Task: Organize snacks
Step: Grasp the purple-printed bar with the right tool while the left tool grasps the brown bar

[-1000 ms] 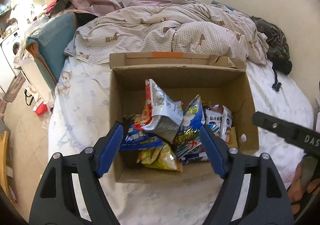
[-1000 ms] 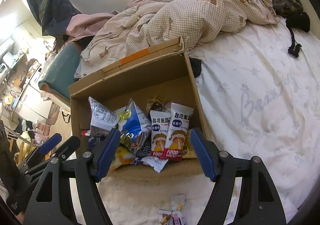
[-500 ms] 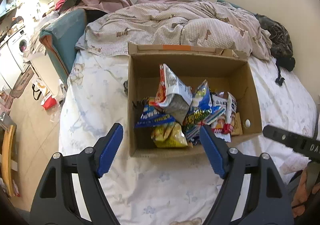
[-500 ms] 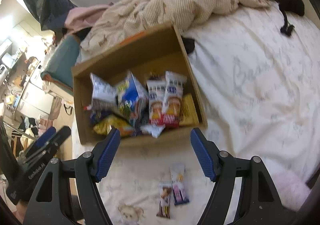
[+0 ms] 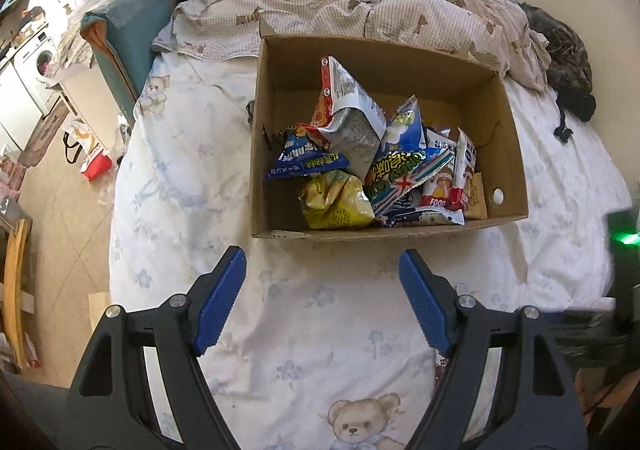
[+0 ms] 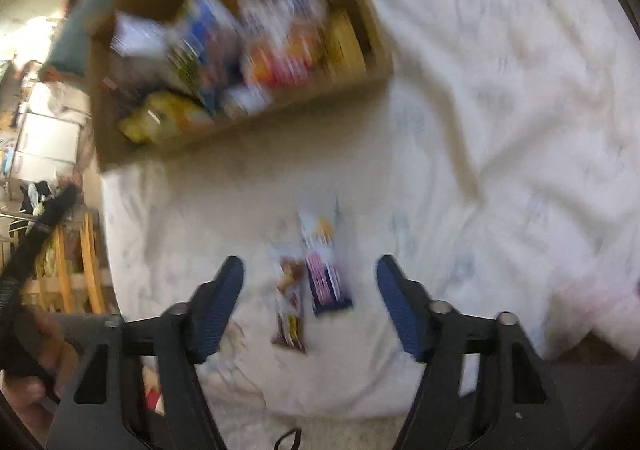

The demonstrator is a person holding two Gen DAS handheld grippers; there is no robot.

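Two snack bars (image 6: 310, 282) lie side by side on the bed sheet (image 6: 500, 130), long axes running up the frame toward the cardboard box (image 6: 248, 122), between the right gripper (image 6: 310, 278) jaws, which have just been closing without touching them, while the left gripper (image 5: 322, 290) jaws stand open and empty below the box.

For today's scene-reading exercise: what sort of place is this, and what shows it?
Probably a lived-in bedroom: a bed sheet with teddy prints, a rumpled quilt, and a washing machine off to the side.
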